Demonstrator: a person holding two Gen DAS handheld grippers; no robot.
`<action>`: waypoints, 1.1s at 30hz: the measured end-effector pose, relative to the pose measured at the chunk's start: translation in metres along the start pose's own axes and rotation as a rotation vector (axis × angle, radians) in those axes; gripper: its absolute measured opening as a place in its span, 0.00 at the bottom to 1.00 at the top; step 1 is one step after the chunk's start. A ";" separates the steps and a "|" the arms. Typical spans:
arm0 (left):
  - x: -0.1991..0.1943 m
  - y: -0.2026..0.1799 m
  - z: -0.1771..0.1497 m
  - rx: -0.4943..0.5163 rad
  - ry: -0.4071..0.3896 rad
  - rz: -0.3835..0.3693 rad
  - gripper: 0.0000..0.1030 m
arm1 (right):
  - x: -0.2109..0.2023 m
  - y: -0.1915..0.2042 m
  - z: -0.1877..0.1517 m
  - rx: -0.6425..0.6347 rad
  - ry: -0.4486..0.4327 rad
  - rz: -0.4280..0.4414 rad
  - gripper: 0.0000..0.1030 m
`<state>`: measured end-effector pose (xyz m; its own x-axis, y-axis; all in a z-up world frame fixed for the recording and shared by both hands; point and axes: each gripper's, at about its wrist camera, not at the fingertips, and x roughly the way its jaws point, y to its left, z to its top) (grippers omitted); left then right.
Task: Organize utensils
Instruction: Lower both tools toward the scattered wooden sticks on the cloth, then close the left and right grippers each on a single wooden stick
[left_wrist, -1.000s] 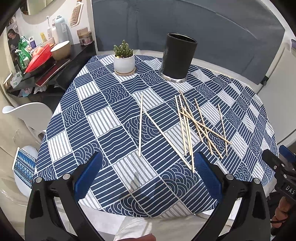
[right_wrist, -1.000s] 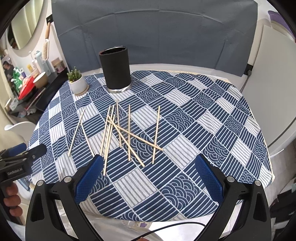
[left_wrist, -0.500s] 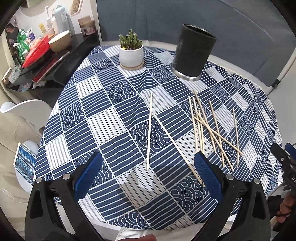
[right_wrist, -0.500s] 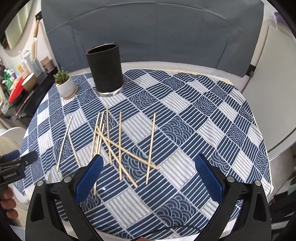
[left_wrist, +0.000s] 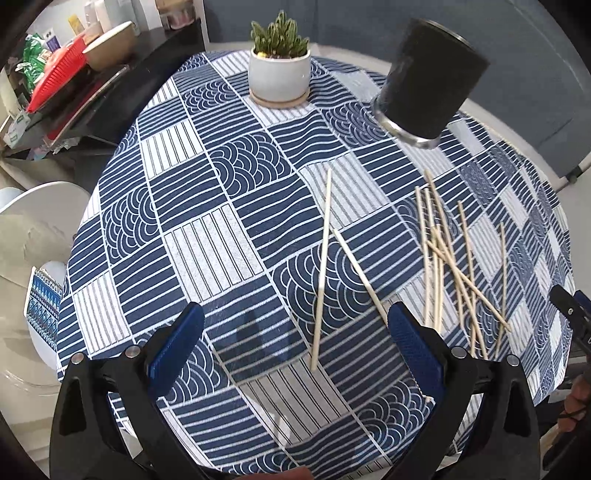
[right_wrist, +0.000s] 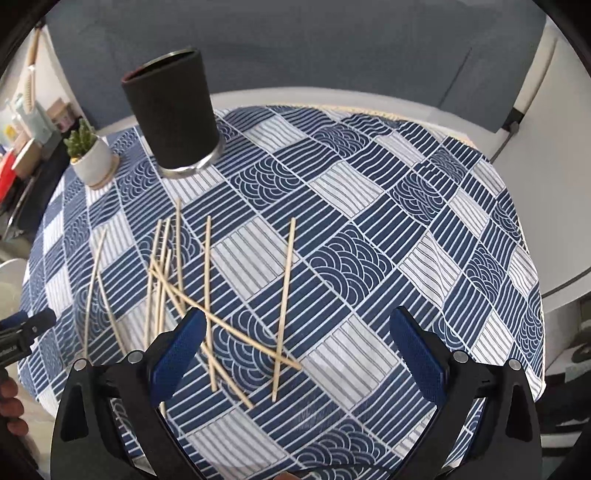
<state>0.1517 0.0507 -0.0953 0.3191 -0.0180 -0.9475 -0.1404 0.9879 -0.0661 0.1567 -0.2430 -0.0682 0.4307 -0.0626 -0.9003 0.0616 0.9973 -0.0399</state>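
I see the chopsticks scattered across the bench, filling the left half of the right wrist frame; most cross in a loose pile, and two more lie apart at the centre of the left wrist frame. The black cup stands upright in the upper left, with a potted plant left of it. My left gripper and right gripper both hover with fingers spread wide, grasping nothing.
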 end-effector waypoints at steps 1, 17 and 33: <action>0.005 -0.001 0.002 0.004 0.009 0.005 0.94 | 0.004 0.000 0.002 -0.003 0.008 -0.002 0.92; 0.061 -0.002 0.029 0.065 0.084 0.095 0.94 | 0.082 0.006 0.028 -0.034 0.155 -0.028 0.92; 0.088 0.005 0.032 0.097 0.135 0.052 0.96 | 0.126 -0.002 0.029 0.017 0.259 0.007 0.92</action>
<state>0.2095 0.0593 -0.1691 0.1844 0.0196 -0.9827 -0.0601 0.9982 0.0086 0.2372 -0.2537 -0.1685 0.1866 -0.0418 -0.9815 0.0750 0.9968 -0.0282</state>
